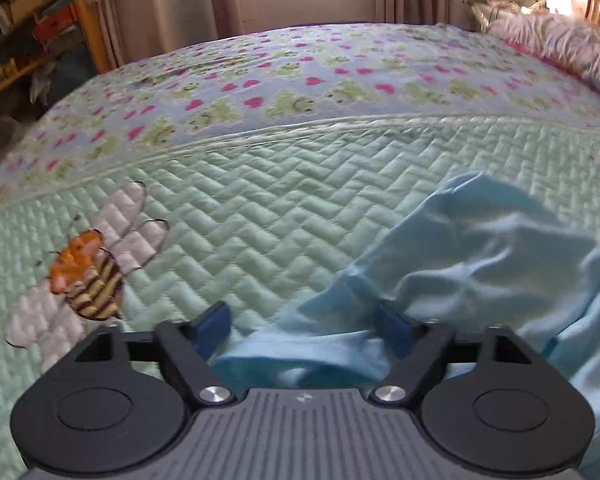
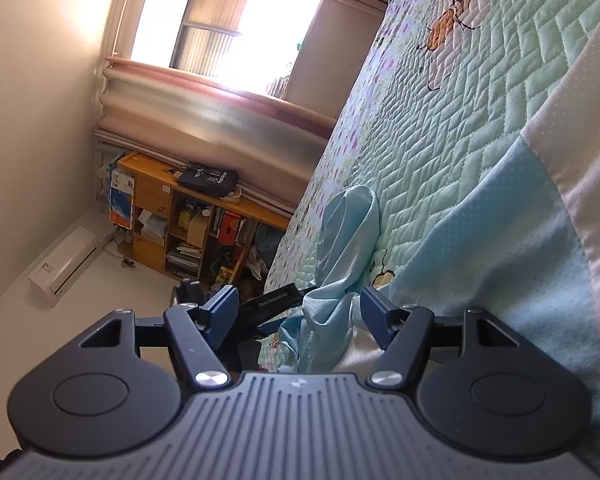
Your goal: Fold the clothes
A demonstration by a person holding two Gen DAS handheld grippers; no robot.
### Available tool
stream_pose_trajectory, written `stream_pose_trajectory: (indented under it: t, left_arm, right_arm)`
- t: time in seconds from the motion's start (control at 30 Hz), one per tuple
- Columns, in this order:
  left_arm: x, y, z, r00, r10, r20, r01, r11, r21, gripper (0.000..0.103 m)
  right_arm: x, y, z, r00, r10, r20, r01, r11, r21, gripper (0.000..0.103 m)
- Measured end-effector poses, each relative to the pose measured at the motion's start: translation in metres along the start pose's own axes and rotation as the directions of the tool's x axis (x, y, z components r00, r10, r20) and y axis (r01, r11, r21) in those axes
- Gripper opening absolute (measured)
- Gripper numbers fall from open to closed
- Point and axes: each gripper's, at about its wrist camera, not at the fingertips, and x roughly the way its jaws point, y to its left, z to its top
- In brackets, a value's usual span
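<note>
Left tongs [image 1: 302,330] sit apart with a fold of the light blue garment [image 1: 480,248] loose between them; right tongs [image 2: 296,316] gape too, over the quilted bed [image 2: 480,112].

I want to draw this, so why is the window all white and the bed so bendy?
Right wrist view: sunlight overexposes the window, washing out detail. Left wrist view: the fisheye lens curves the quilt, and the bookshelf and blue garment look slightly smeared.

We see a soft, matt light-blue cloth garment [image 1: 480,248] on a quilted, faintly sheeny bedspread [image 1: 260,208]. Our left gripper [image 1: 304,324] is matt black plastic with shiny metal screws.
</note>
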Motion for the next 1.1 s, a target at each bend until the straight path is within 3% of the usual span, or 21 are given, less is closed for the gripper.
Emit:
stream_pose_trajectory:
  t: [0.03, 0.1, 0.17, 0.23, 0.33, 0.47, 0.57, 0.63, 0.73, 0.87, 0.97, 1.1]
  left_arm:
    - [-0.001, -0.002, 0.002, 1.0, -0.029, 0.0, 0.029, 1.0, -0.002, 0.029]
    - [-0.004, -0.012, 0.005, 0.999, -0.047, -0.004, 0.047, 0.998, 0.036, 0.005]
    - [-0.009, -0.03, 0.007, 1.0, -0.018, 0.006, 0.017, 0.989, 0.145, 0.004]
    - [-0.021, -0.038, 0.008, 0.997, 0.01, 0.075, -0.025, 0.98, 0.198, 0.004]
    - [-0.036, -0.037, 0.017, 0.982, 0.082, 0.173, -0.117, 0.972, 0.203, 0.004]
    - [-0.038, -0.031, 0.024, 0.968, 0.159, 0.192, -0.196, 0.961, 0.193, 0.004]
    - [-0.034, -0.018, 0.019, 0.977, 0.142, 0.162, -0.167, 0.974, 0.152, 0.02]
    - [-0.03, -0.009, 0.013, 0.97, 0.195, 0.146, -0.213, 0.969, 0.123, 0.042]
    - [-0.033, 0.007, 0.008, 0.968, 0.203, 0.145, -0.213, 0.975, 0.056, 0.054]
    - [-0.048, 0.015, 0.012, 0.971, 0.107, 0.214, -0.102, 0.994, -0.035, 0.071]
    - [-0.047, -0.002, 0.02, 0.974, 0.034, 0.224, -0.039, 0.999, 0.02, 0.073]
    - [-0.035, -0.038, 0.028, 0.97, 0.029, 0.241, -0.07, 0.984, 0.163, 0.091]
  right_arm:
    - [0.001, 0.002, 0.0, 1.0, -0.002, 0.0, 0.002, 1.0, -0.003, 0.069]
    - [0.004, 0.006, 0.0, 1.0, -0.005, 0.0, 0.005, 1.0, -0.01, 0.069]
    - [0.005, 0.007, 0.0, 1.0, -0.006, -0.001, 0.006, 1.0, -0.017, 0.069]
    - [0.006, 0.008, 0.0, 1.0, -0.006, -0.002, 0.006, 1.0, -0.022, 0.069]
    - [0.007, 0.009, 0.0, 1.0, -0.007, -0.002, 0.007, 1.0, -0.027, 0.069]
    - [0.008, 0.01, 0.0, 1.0, -0.01, -0.004, 0.01, 0.999, -0.032, 0.069]
    - [0.009, 0.011, 0.0, 1.0, -0.011, -0.006, 0.01, 0.999, -0.032, 0.069]
    - [0.009, 0.011, 0.0, 1.0, -0.01, -0.006, 0.01, 1.0, -0.029, 0.069]
    - [0.01, 0.01, 0.0, 1.0, -0.008, -0.005, 0.008, 1.0, -0.027, 0.069]
    - [0.01, 0.009, 0.0, 1.0, -0.007, -0.004, 0.007, 1.0, -0.027, 0.069]
    - [0.01, 0.008, 0.0, 1.0, -0.004, -0.003, 0.004, 1.0, -0.024, 0.069]
    - [0.01, 0.006, -0.001, 1.0, -0.001, 0.0, 0.001, 1.0, -0.024, 0.069]
